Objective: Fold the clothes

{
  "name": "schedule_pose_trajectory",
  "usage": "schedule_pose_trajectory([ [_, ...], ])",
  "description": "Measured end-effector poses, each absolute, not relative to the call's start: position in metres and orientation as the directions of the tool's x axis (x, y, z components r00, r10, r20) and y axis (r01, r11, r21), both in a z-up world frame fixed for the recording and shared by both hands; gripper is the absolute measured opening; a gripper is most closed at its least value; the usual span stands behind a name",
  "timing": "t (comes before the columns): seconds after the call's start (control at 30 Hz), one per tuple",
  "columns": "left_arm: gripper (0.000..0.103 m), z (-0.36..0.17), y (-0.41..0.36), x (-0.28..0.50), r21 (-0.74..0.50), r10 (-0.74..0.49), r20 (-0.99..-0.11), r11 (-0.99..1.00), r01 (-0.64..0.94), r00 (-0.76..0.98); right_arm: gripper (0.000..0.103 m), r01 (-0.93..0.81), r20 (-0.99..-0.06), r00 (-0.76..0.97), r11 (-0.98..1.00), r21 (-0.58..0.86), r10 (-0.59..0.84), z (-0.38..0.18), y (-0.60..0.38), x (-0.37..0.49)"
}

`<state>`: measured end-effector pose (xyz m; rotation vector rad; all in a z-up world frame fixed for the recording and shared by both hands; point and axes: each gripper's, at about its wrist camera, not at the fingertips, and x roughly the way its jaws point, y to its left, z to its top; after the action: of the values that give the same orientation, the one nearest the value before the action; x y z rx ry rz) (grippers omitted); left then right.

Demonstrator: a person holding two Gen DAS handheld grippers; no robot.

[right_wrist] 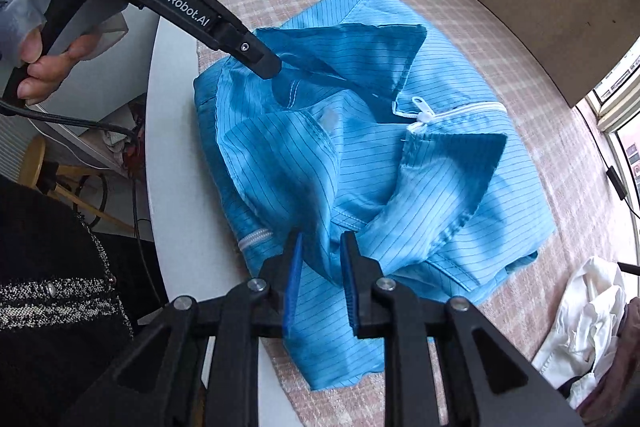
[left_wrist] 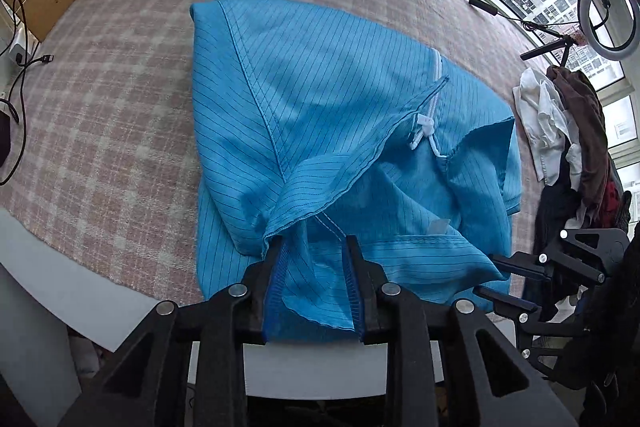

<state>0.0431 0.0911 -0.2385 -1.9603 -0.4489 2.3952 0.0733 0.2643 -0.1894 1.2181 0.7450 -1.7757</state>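
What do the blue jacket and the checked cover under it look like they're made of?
Blue jacket: thin, smooth woven synthetic by the look, with fine dark pinstripes, a slight sheen and a white plastic-looking zip. Checked cover: soft matte woven cloth, slightly fuzzy, maybe cotton or flannel.

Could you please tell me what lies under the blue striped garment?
The blue pinstriped zip-up garment lies on a pink and white checked cloth, which shows all round it. Whatever is beneath its folded layers is covered.
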Motion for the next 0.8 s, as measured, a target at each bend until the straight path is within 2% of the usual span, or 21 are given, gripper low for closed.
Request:
schedule_pose_trajectory([
  [0.13,0.028,-0.246,0.092,0.044,-0.18,0.148,-0.971,-0.97,0.163,-0.19,0.019,0.891,-0.939,-0.167,-0.453,-0.014,-0.3,-0.191,0.264,0.073],
  [0.23,0.023,-0.256,0.091,0.043,-0.192,0.164,-0.972,-0.967,0.165,-0.169,0.019,0.897,-0.942,-0.157,-0.442,-0.011,-0.295,-0.194,0.263,0.07],
  [0.27,0.012,-0.26,0.091,0.043,-0.202,0.176,-0.971,-0.966,0.164,-0.16,0.019,0.899,-0.943,-0.154,-0.437,-0.01,-0.295,-0.195,0.262,0.069],
  [0.33,0.001,-0.267,0.088,0.043,-0.241,0.216,-0.965,-0.955,0.174,-0.148,0.019,0.908,-0.946,-0.14,-0.419,-0.005,-0.291,-0.199,0.261,0.068],
  [0.47,0.0,-0.265,0.072,0.047,-0.343,0.307,-0.935,-0.913,0.22,-0.18,0.025,0.924,-0.952,-0.127,-0.383,-0.011,-0.278,-0.205,0.258,0.067],
  [0.57,0.0,-0.251,0.058,0.052,-0.412,0.364,-0.905,-0.879,0.241,-0.22,0.024,0.93,-0.957,-0.104,-0.368,0.003,-0.271,-0.209,0.255,0.064],
  [0.67,0.0,-0.236,0.042,0.058,-0.48,0.416,-0.87,-0.837,0.263,-0.263,0.007,0.928,-0.953,-0.092,-0.371,0.023,-0.29,-0.204,0.257,0.062],
  [0.8,0.0,-0.221,0.006,0.069,-0.596,0.486,-0.794,-0.739,0.314,-0.364,0.003,0.886,-0.929,-0.097,-0.457,0.083,-0.357,-0.194,0.28,0.05],
])
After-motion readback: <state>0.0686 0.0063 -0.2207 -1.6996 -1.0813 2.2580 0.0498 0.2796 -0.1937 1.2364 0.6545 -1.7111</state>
